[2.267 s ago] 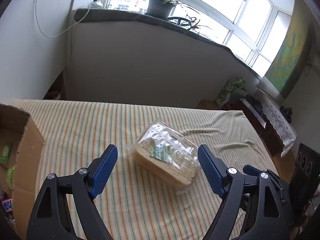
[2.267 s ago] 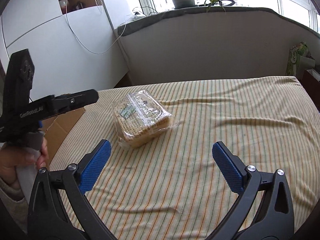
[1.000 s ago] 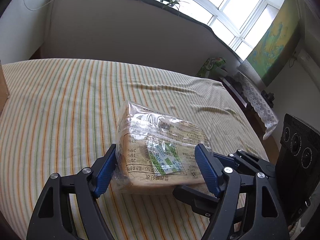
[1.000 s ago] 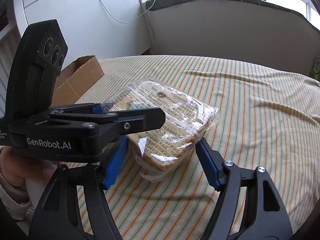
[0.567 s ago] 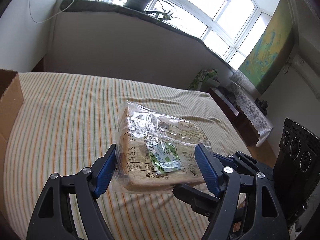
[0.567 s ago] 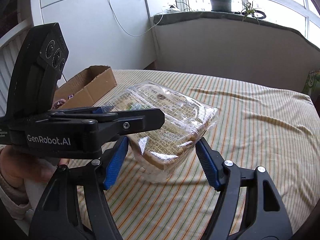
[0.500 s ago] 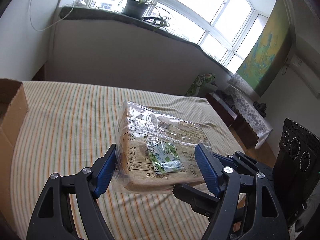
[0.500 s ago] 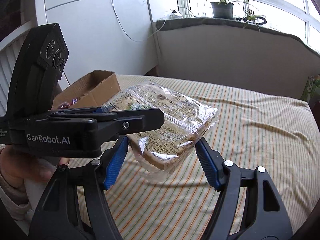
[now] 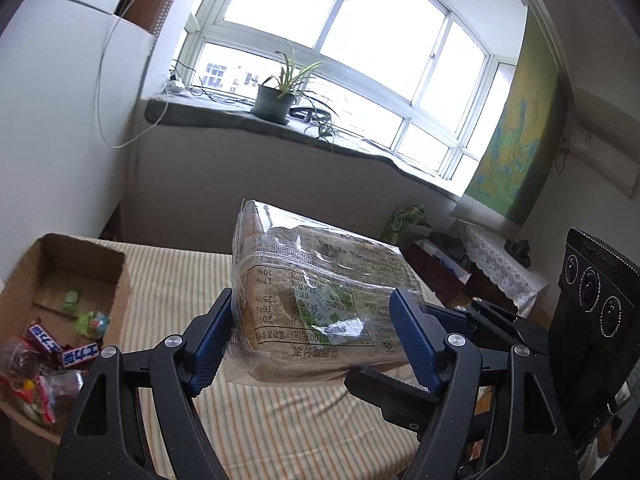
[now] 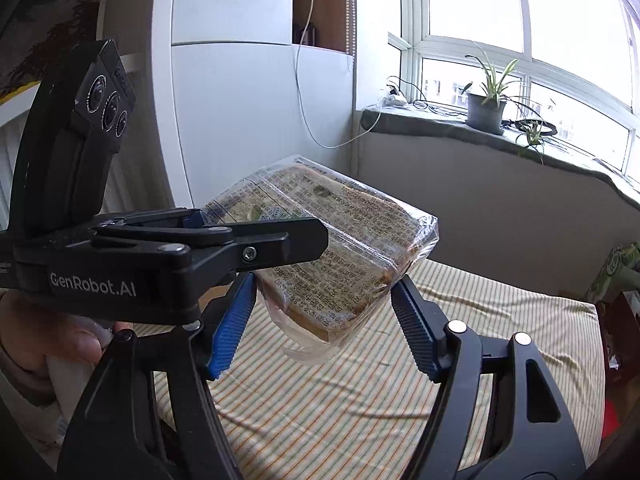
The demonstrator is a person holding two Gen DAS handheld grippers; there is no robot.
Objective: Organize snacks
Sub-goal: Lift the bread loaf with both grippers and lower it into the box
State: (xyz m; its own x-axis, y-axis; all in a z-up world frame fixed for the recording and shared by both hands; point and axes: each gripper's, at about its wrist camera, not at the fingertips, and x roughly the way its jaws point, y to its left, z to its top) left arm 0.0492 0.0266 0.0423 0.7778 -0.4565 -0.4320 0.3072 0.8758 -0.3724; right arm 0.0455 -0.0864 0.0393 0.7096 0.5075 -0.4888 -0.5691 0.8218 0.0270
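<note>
A clear-wrapped bag of sliced bread (image 9: 320, 300) is held in the air above the striped bed. My left gripper (image 9: 314, 336) is shut on its sides, blue pads pressing the wrap. My right gripper (image 10: 324, 328) is shut on the same bread bag (image 10: 332, 240) from the other side, crossing under the left gripper's arm. A cardboard box (image 9: 120, 276) sits at the lower left in the left wrist view, holding several wrapped snacks (image 9: 60, 352).
The striped bed cover (image 9: 280, 432) lies below. A grey windowsill with a potted plant (image 9: 276, 98) runs along the back wall. A white wall panel (image 10: 240, 120) stands at the left. A lace-covered side table (image 9: 496, 264) is at the right.
Both grippers closed on the bread bag and lifted it off the bed. It has since risen higher and swung left toward the cardboard box, which now shows its contents.
</note>
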